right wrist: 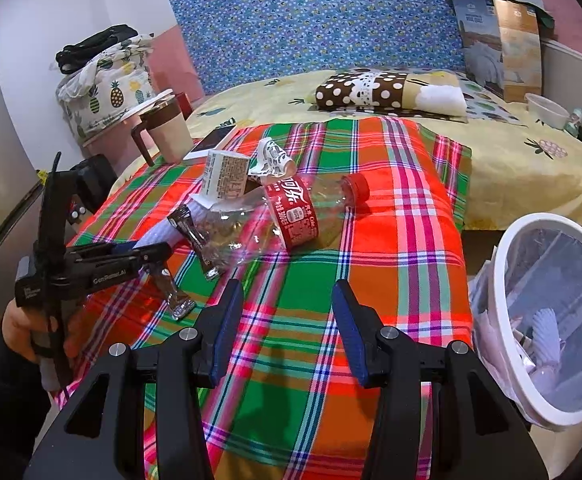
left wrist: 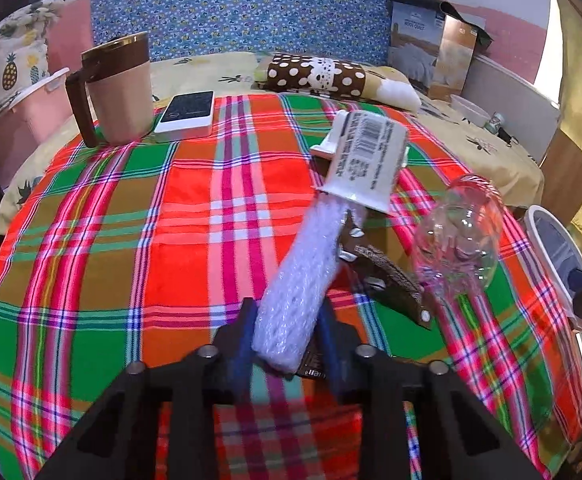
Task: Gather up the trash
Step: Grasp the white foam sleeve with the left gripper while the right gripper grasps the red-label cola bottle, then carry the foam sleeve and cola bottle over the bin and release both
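Observation:
In the left wrist view my left gripper (left wrist: 287,314) is shut on the near end of a white foam net sleeve (left wrist: 303,256), both blue pads pressing its sides. The sleeve's far end runs under an upturned white yoghurt cup (left wrist: 365,160). A brown snack wrapper (left wrist: 391,280) and a crushed clear bottle (left wrist: 459,236) lie just to the right. My right gripper (right wrist: 287,320) is open over bare plaid cloth with nothing between its fingers. Ahead of it lie the bottle with its red label (right wrist: 295,212), crumpled paper (right wrist: 273,158), the cup (right wrist: 225,178) and a silver wrapper (right wrist: 175,296).
A bag-lined bin with a white rim (right wrist: 503,280) stands off the bed's right edge. A brown-and-pink mug (left wrist: 115,88) and a white phone-like slab (left wrist: 189,114) sit at the far left of the plaid cloth (left wrist: 131,240). A spotted pillow (left wrist: 315,74) lies behind.

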Motion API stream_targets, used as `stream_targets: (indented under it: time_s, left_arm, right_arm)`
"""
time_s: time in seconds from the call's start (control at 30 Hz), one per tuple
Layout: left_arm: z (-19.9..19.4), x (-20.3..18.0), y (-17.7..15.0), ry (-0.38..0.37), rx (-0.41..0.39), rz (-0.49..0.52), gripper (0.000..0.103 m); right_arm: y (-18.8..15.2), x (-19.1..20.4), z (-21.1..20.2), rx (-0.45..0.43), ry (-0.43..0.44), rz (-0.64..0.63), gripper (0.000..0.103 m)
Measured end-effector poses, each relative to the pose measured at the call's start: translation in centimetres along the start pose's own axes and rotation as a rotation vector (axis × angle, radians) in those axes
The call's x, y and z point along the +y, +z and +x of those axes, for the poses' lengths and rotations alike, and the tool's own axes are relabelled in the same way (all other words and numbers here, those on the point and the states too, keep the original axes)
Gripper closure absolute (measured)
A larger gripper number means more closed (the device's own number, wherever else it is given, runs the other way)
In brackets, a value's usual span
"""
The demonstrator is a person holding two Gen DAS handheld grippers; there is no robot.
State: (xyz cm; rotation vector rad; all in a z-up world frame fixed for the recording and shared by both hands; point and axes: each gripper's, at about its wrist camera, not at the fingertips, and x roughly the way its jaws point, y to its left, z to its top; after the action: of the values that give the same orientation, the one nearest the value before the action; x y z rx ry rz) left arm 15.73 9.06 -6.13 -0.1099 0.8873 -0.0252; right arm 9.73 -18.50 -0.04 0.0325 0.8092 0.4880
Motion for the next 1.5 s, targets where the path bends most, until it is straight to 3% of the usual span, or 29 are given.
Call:
stream_targets:
  time_s: [0.43,0.57,0.63,0.73,1.0,1.17,1.43,1.47,1.5]
  left_arm:
    - [-2.5,-7.3,-1.3,-0.186,-0.037,0.158,0.081]
    - [-2.8,-7.3,-1.6,-0.174,-0.04,0.14,0.081]
    - [-3.1,-6.7,-1.6,-0.158,-0.048,0.103,0.081]
    - [-3.4,-5.8,-1.6,-0.122,-0.055,0.056,0.081]
    - [-2.6,-4.3,-1.4,-0.071,-0.049,0.002,0.078]
    - [-2.0,-4.2,-0.7,-0.097,-0.046,0.015,0.052]
    - [-0.3,-5.3,0.6,-0.115,-0.019,0.073,0.052]
    - [-0.2,-5.5,0.6,-0.119,-0.017,0.079,0.054]
    - [0.0,-5.7,0.6,-0.122,-0.012,0.086,0.063]
  right_arm:
    - [-0.3,-1.0,-0.8,-0.021,-0.012,0.043,0.055]
    - [0.1,-1.6,-0.8,-0.048,-0.005,0.097,0.053]
    - [0.5,-1.5,-0.7,-0.065,-0.001,0.115,0.04]
    - [1.4,-1.2,0.0,-0.082,-0.002,0.118,0.039]
    - [3.4,-0.3,3.8,0.024,-0.024,0.047,0.039]
    - [4.5,-0.9,5.3,0.119,-0.064,0.037,0.039]
    - [4.2,-1.9,6.6,0.215,-0.066,0.09,0.039]
    - [4.1,-2.0,6.6,0.223,-0.062,0.095,0.039]
    - [4.1,-2.0,6.6,0.222,-0.055,0.097,0.04]
